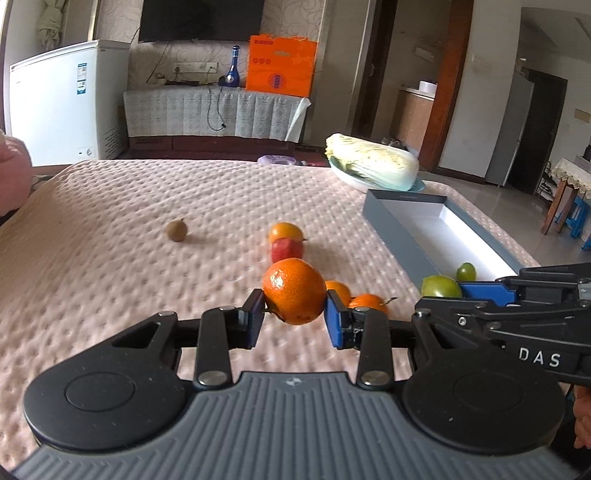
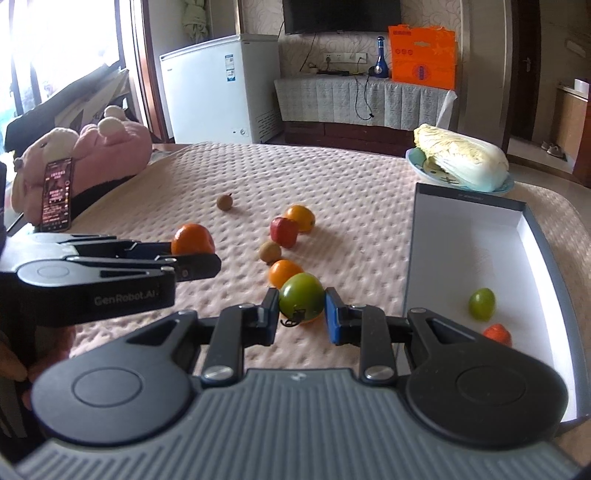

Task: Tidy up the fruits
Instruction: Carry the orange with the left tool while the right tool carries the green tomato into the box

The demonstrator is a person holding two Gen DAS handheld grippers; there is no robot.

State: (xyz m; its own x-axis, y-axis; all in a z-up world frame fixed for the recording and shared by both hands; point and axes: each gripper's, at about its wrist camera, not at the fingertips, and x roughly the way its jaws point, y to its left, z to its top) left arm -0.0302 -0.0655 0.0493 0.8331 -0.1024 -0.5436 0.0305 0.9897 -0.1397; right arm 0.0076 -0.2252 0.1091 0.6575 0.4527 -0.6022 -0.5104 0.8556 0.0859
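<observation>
Our left tongs are clamped on an orange mandarin low in the frame's centre, and our right tongs are clamped on a green tomato-like fruit, both lifted clear of the cloth. We judge the sorting barely begun: the open grey box at the right holds only a small green fruit and a red one, while a kiwi, a red apple, more mandarins and a brown fruit lie loose mid-frame. All this sits on a pink quilted worktop, with a cabbage on a plate at the far right edge, a white freezer upper left, and a television at the top.
</observation>
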